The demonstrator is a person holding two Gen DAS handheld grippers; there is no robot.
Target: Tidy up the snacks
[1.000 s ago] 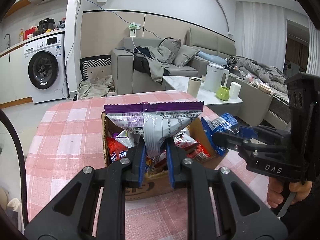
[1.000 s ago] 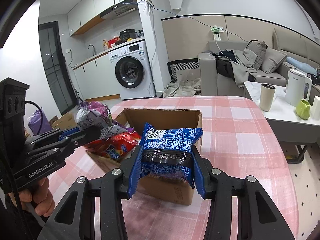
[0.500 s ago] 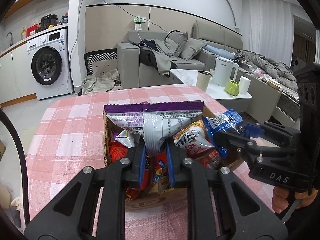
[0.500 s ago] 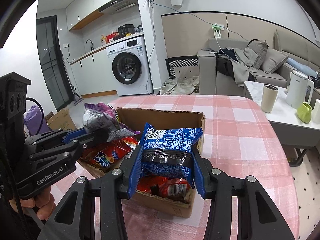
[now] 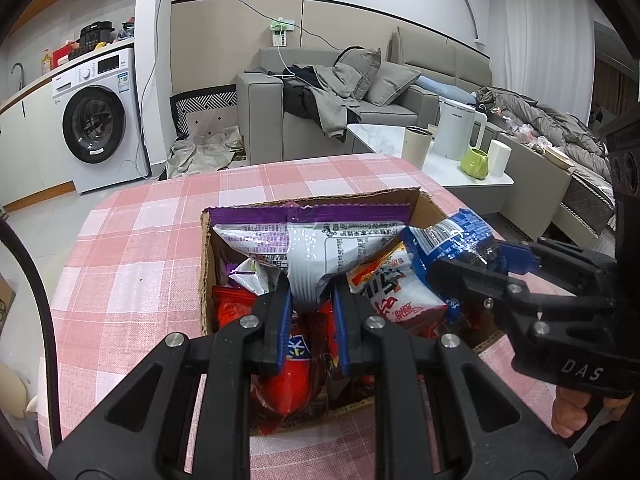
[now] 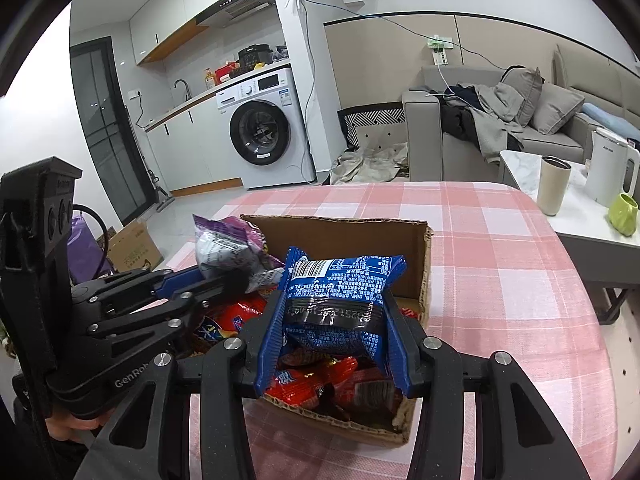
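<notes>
Both tongs are loaded as we hang over the cardboard box (image 5: 206, 272). Our left gripper (image 5: 308, 302) is clamped on the pinched lower end of the purple-and-silver snack bag (image 5: 312, 240), which stands up in the middle of the left wrist frame, above the box. Our right gripper (image 6: 330, 340) is clamped on the sides of the blue snack packet (image 6: 340, 296), held centre frame in the right wrist view, over the near part of the box. Neither bag looks to be resting on anything below it.

We judge the job well under way but not finished. The box already holds a heap of red packets (image 6: 308, 380), and a white-and-orange bag (image 5: 392, 280) lies among them at centre right of the left wrist frame. What we see of the pink checked tablecloth (image 5: 132, 248) around the box carries no loose snacks, so these two bags may be the last; we cannot be sure, since the near table edge is hidden behind the tongs. Left to do, as we read it: lower both bags in and let go.
</notes>
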